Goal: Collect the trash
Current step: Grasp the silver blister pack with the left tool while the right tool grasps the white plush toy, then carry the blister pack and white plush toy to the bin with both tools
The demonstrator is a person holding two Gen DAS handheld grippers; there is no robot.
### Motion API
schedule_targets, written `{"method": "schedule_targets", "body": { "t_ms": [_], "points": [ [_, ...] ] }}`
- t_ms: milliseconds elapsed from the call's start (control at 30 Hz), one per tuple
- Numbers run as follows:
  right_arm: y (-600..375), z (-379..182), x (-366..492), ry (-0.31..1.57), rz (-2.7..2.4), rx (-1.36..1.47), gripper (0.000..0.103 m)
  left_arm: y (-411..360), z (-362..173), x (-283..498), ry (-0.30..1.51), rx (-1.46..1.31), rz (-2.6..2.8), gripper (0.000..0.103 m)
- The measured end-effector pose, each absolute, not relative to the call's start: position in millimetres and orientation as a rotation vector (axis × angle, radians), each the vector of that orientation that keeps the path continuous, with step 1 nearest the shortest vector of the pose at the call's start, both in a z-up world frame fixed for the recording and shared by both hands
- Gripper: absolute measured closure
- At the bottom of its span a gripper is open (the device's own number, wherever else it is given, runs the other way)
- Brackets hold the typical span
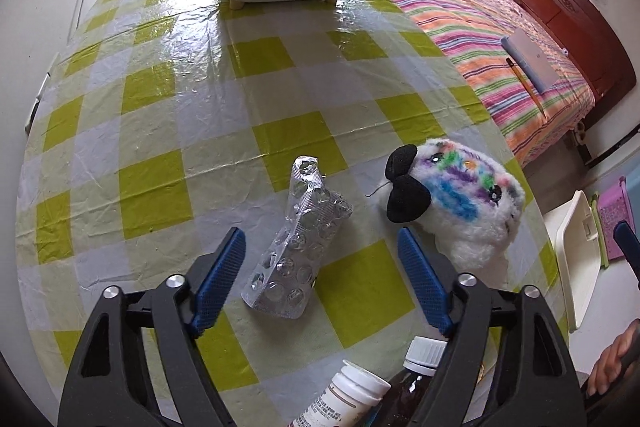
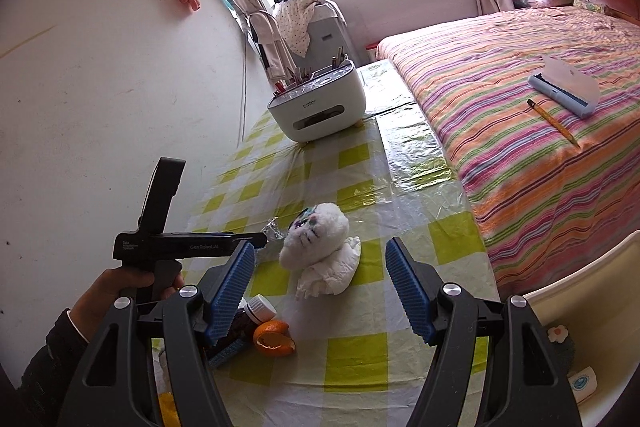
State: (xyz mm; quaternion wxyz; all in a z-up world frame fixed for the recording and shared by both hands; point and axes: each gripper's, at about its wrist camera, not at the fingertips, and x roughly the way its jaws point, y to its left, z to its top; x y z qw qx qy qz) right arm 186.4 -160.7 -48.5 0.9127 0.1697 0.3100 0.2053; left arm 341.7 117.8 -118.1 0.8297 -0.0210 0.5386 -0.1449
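My left gripper (image 1: 320, 279) has its fingers (image 1: 222, 279) spread wide with nothing between them held; they straddle the empty blister pack (image 1: 298, 247), which lies crumpled on the table (image 1: 160, 115) and touches neither pad. I take the plush toy (image 1: 460, 203) as my landmark; the blister pack lies just beside it on the wall side, and from the right wrist view only a silvery corner of the pack (image 2: 274, 227) shows behind the left gripper's body (image 2: 188, 247). The crumpled tissue (image 2: 332, 275) rests against the plush toy (image 2: 314, 235) on the side toward me; the orange peel (image 2: 274, 337) lies nearer me than the toy, touching a dark medicine bottle (image 2: 250, 319) with a white cap. In the left wrist view a white pill bottle (image 1: 344, 395) stands beside that dark bottle (image 1: 412, 375), both nearer me than the toy. My right gripper (image 2: 320, 293) is likewise wide open and empty, hanging above the table with the tissue and toy in the gap between its fingers (image 2: 408, 291) but well beyond them. Far past the toy stands a white desk organiser (image 2: 320, 103) with pens in its top; to the toy's other side is the striped bed (image 2: 520, 131), carrying a pencil (image 2: 554, 123) and a pale case (image 2: 566, 87).
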Motion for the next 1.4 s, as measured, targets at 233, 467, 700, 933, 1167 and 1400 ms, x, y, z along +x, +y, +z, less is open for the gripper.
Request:
{"method": "schedule_targets", "body": {
  "t_ms": [233,467,700,933,1167,1400],
  "points": [
    [-153.4,-49.7,193.0,0.651,0.435,0.331,0.037,107.5,-135.2,346.9,1.189,-0.020,-0.301,0.047],
    [-140.5,-57.4,226.9,0.683,0.416,0.298,0.037,116.0,-135.9,345.4,1.170,-0.059,-0.281,0.071],
    [-117.1,-79.7,272.3,0.791,0.425,0.287,0.037,119.6,-133.8,334.4,1.142,-0.032,-0.253,0.073],
    [-92.7,-106.4,312.3,0.885,0.403,0.264,0.037,135.5,-112.4,317.7,1.078,-0.090,-0.250,0.073],
    [-77.6,-109.6,308.5,0.899,0.492,0.167,0.061,148.1,-86.1,300.7,1.013,-0.187,-0.240,0.073],
    [-79.8,-106.2,280.0,0.899,0.512,0.135,0.065,155.9,-71.0,283.5,0.980,-0.225,-0.217,0.073]
  ]
}}
